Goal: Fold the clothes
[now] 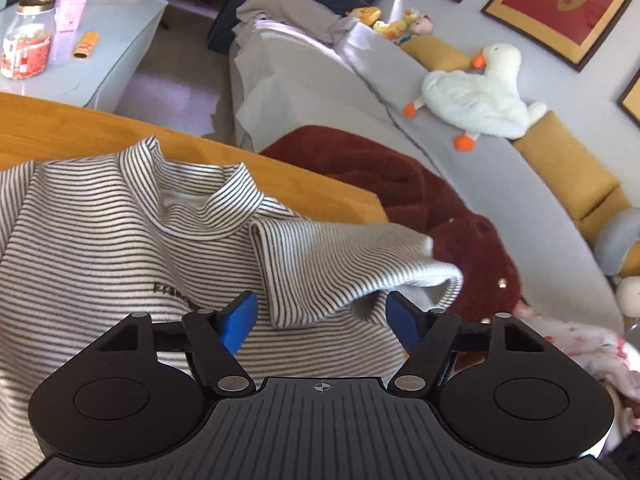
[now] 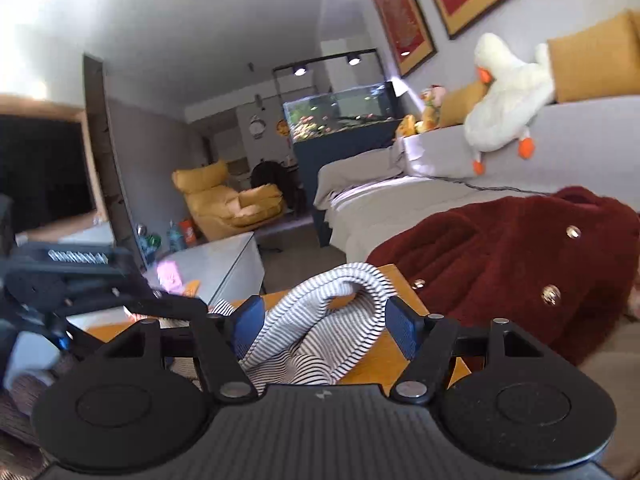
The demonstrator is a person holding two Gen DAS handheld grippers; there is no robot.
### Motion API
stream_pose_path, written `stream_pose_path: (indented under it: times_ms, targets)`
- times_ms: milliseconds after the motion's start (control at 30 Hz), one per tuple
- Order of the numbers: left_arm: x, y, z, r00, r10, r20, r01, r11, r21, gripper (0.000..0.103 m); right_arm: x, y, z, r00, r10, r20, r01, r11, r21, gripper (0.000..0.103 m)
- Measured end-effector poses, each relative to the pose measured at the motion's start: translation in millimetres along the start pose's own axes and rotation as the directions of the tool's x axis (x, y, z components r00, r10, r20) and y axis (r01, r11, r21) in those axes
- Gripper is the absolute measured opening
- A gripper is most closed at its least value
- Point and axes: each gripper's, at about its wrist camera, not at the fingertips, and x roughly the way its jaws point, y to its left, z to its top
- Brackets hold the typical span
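Observation:
A black-and-white striped high-neck shirt [image 1: 120,240] lies on a wooden table [image 1: 60,128], collar toward the far edge. One sleeve [image 1: 340,264] is folded over the body and hangs in a raised loop at the table's right edge. My left gripper [image 1: 322,314] is open, its blue pads either side of the sleeve fold, not closed on it. My right gripper [image 2: 324,322] is open too, with the looped sleeve [image 2: 344,292] rising between its pads. The left gripper shows blurred at the left of the right wrist view [image 2: 80,280].
A dark red fleece coat [image 1: 400,184] lies on the grey sofa [image 1: 312,80] just past the table's right edge; it also shows in the right wrist view [image 2: 520,248]. A plush duck [image 1: 480,96] sits on the sofa back. A low white table [image 1: 108,60] holds a jar [image 1: 26,40].

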Motion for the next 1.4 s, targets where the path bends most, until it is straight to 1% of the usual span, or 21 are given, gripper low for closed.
stream_pose_path:
  times_ms: [67, 100, 133, 167, 233, 333, 467, 567, 633, 700, 767, 833, 933, 1000, 1033, 1100, 1133, 1200, 1267, 1367, 1400]
  targets:
    - [20, -6, 0, 0.998, 0.066, -0.001, -0.066, 0.997, 0.037, 0.048, -5, -15, -1, 0.999, -0.020, 0.029, 0.017, 0.997, 0.076, 0.080]
    - [28, -7, -1, 0.996, 0.092, -0.002, -0.092, 0.995, 0.048, 0.045, -3, -22, -2, 1.000, -0.019, 0.023, 0.016, 0.994, 0.110, 0.081]
    - [34, -9, -2, 0.993, 0.114, 0.001, -0.114, 0.992, 0.060, 0.038, 0, -29, -2, 1.000, -0.015, 0.015, 0.013, 0.989, 0.145, 0.082]
    - [36, -13, -3, 0.992, 0.123, 0.014, -0.123, 0.989, 0.077, 0.025, 2, -35, -3, 1.000, -0.013, 0.003, 0.013, 0.985, 0.174, 0.083]
    - [32, -22, -3, 0.991, 0.128, 0.034, -0.131, 0.983, 0.130, 0.010, 8, -46, -3, 1.000, -0.011, -0.020, 0.015, 0.976, 0.219, 0.083]
    - [0, -27, 13, 0.976, 0.152, 0.153, -0.180, 0.966, 0.187, 0.010, 11, -51, -5, 1.000, 0.001, -0.029, 0.006, 0.971, 0.237, 0.085]
    - [-54, -9, 45, 0.933, 0.199, 0.300, -0.253, 0.955, 0.153, 0.010, 12, -50, -7, 0.999, 0.032, -0.034, -0.023, 0.974, 0.224, 0.092]
    - [-85, 13, 52, 0.911, 0.239, 0.337, -0.297, 0.946, 0.133, 0.010, 19, -50, -5, 0.997, 0.054, -0.055, -0.041, 0.976, 0.213, 0.094]
    - [-91, 32, 47, 0.910, 0.273, 0.311, -0.322, 0.939, 0.120, 0.007, 25, -44, -2, 0.994, 0.069, -0.082, -0.053, 0.982, 0.183, 0.094]
    - [-90, 52, 37, 0.915, 0.307, 0.263, -0.343, 0.934, 0.102, 0.007, 30, -31, 2, 0.990, 0.099, -0.096, -0.086, 0.988, 0.127, 0.094]
    - [-85, 71, 25, 0.920, 0.331, 0.209, -0.353, 0.932, 0.079, 0.007, 35, -13, 12, 0.985, 0.146, -0.095, -0.141, 0.988, 0.056, 0.100]
    - [-80, 85, 16, 0.919, 0.348, 0.184, -0.363, 0.930, 0.058, 0.007, 44, 5, 21, 0.973, 0.209, -0.100, -0.208, 0.978, 0.022, 0.103]
    - [-78, 98, 9, 0.909, 0.375, 0.181, -0.390, 0.919, 0.053, 0.007, 71, 27, 30, 0.929, 0.327, -0.171, -0.318, 0.945, 0.080, 0.103]
    - [-79, 102, 8, 0.896, 0.398, 0.194, -0.417, 0.906, 0.067, 0.007, 96, 34, 22, 0.880, 0.398, -0.258, -0.363, 0.915, 0.176, 0.103]
    - [-82, 105, 8, 0.892, 0.408, 0.196, -0.427, 0.902, 0.064, 0.007, 109, 36, 14, 0.863, 0.398, -0.311, -0.348, 0.915, 0.205, 0.103]
    - [-97, 111, 6, 0.894, 0.405, 0.190, -0.416, 0.909, 0.021, 0.007, 133, 38, -7, 0.831, 0.355, -0.428, -0.276, 0.932, 0.236, 0.103]
    - [-105, 115, 4, 0.896, 0.403, 0.188, -0.410, 0.912, -0.001, 0.011, 138, 39, -15, 0.830, 0.347, -0.437, -0.279, 0.936, 0.214, 0.103]
    - [-125, 122, -2, 0.905, 0.384, 0.182, -0.381, 0.923, -0.054, 0.019, 134, 49, -20, 0.841, 0.325, -0.433, -0.298, 0.946, 0.131, 0.103]
    - [-149, 129, -13, 0.916, 0.359, 0.180, -0.343, 0.933, -0.111, 0.042, 132, 60, -23, 0.842, 0.295, -0.452, -0.293, 0.953, 0.077, 0.103]
    - [-181, 141, -35, 0.915, 0.362, 0.180, -0.331, 0.926, -0.179, 0.059, 133, 68, -26, 0.835, 0.282, -0.472, -0.296, 0.954, 0.046, 0.103]
    - [-188, 145, -40, 0.914, 0.369, 0.169, -0.334, 0.921, -0.202, 0.062, 133, 69, -26, 0.831, 0.282, -0.480, -0.301, 0.953, 0.039, 0.103]
